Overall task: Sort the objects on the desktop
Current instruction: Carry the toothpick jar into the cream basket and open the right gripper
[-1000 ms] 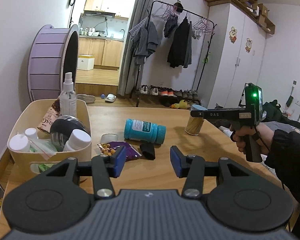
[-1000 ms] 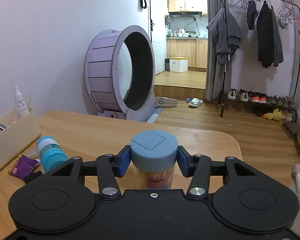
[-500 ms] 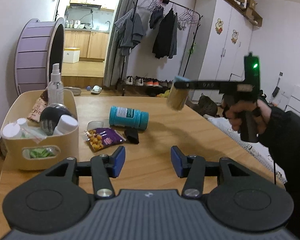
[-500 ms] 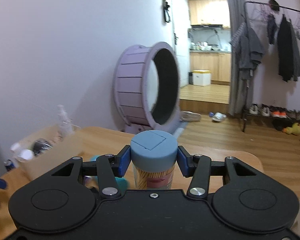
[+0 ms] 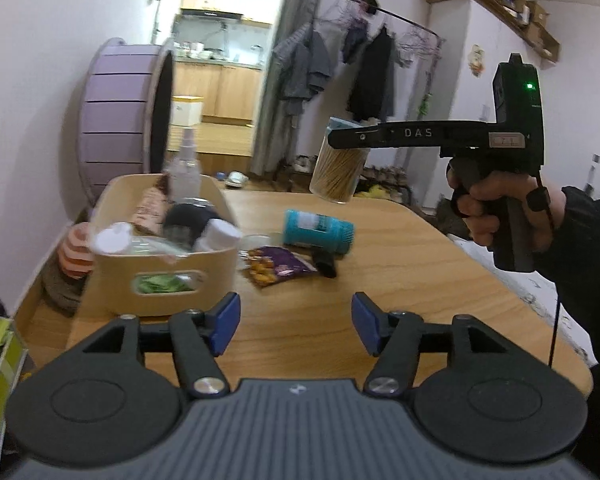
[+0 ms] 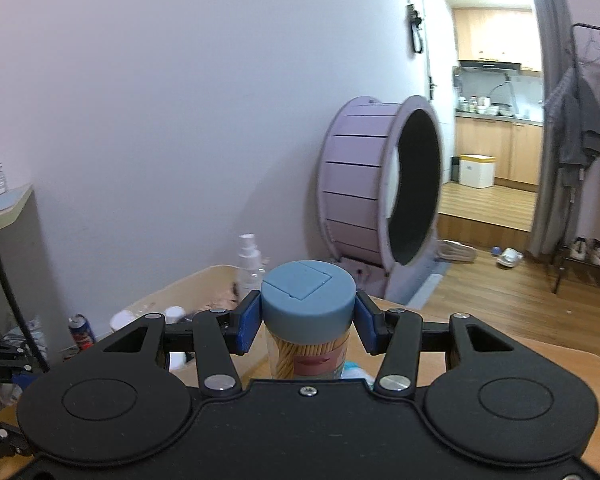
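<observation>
My right gripper (image 6: 308, 322) is shut on the blue lid of a clear toothpick jar (image 6: 307, 300). In the left wrist view the toothpick jar (image 5: 338, 172) hangs in the air above the table, right of the beige storage box (image 5: 160, 268). My left gripper (image 5: 296, 328) stands open and empty low over the near table. On the table lie a teal bottle (image 5: 318, 231) on its side, a purple snack packet (image 5: 276, 266) and a small black object (image 5: 326, 266). The box holds a spray bottle (image 5: 186, 164), white-capped bottles and a black round item.
The wooden table (image 5: 400, 264) ends at a rounded far right corner. A purple wheel (image 5: 124, 120) stands behind the box. A striped object (image 5: 74, 248) lies left of the box. A person's hand (image 5: 496, 212) grips the right tool's handle. A clothes rack (image 5: 364, 76) stands beyond.
The right gripper has lifted the toothpick jar off the table and carried it left toward the box. The left gripper has pulled back and swung a little left.
</observation>
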